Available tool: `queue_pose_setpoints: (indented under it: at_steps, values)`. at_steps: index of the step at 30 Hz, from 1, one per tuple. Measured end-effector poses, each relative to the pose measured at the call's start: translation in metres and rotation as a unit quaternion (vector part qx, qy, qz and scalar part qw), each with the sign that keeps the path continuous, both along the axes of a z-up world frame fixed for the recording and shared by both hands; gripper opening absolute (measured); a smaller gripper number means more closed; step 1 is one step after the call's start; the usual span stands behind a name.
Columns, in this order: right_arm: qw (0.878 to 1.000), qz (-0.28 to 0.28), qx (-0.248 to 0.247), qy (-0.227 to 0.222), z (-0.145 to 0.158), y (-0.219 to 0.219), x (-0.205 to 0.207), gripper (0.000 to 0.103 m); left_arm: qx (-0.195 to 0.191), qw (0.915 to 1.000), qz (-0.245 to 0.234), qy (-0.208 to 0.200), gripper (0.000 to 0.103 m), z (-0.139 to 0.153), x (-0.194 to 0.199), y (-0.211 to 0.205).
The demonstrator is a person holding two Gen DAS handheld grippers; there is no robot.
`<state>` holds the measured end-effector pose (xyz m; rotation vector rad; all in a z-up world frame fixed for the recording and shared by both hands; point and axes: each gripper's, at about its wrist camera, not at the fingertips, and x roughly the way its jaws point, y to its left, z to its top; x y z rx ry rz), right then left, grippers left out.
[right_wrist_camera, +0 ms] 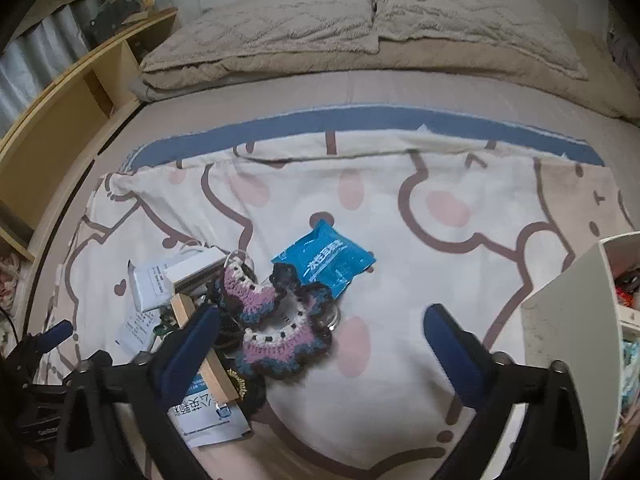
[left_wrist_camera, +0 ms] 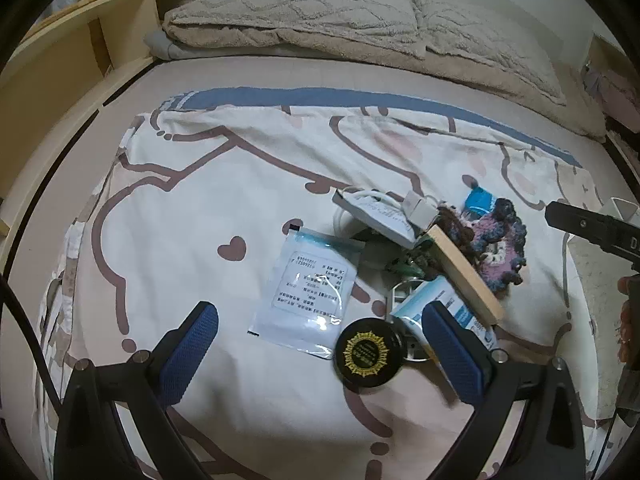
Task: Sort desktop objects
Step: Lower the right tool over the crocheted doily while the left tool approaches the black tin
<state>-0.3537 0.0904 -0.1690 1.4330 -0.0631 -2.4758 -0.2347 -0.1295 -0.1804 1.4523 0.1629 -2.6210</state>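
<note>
crocheted piece [right_wrist_camera: 276, 320]: rough yarn; blue packet [right_wrist_camera: 326, 260]: glossy plastic; block [left_wrist_camera: 466, 272]: matt wood; bedsheet [left_wrist_camera: 180, 208]: soft cloth

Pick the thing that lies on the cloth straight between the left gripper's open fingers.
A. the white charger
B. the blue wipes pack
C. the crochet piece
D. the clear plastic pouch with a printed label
D: in the left wrist view the clear plastic pouch lies between the left gripper fingers, with the black round tin beside it.

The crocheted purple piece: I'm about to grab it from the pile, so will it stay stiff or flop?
The crocheted purple piece looks like soft ruffled yarn, so it will probably droop. It lies over the wooden block, so lifting may drag neighbours. Likely light, not slippery.
</note>
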Motion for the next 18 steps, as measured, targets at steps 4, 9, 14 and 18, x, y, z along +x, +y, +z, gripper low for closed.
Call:
queue_pose_setpoints:
  at_steps: [4,9,14,18]
  values:
    - [0.999,0.016,-0.016,-0.024,-0.01,-0.005,-0.006,0.068,0.005,1.0,0.004,-0.006,0.102,-0.005,-0.001,-0.005]
    - [0.999,0.028,-0.008,-0.038,-0.021,-0.009,-0.009,0.051,0.015,0.9998,0.003,-0.013,0.102,-0.01,-0.001,-0.008]
    - [0.998,0.019,-0.017,-0.062,-0.034,-0.005,-0.014,0.046,0.021,0.9996,0.003,-0.018,0.102,-0.013,-0.001,-0.009]
    - [0.997,0.008,-0.032,-0.076,-0.043,-0.002,-0.019,0.042,0.038,0.9989,0.012,-0.026,0.101,-0.016,-0.002,-0.01]
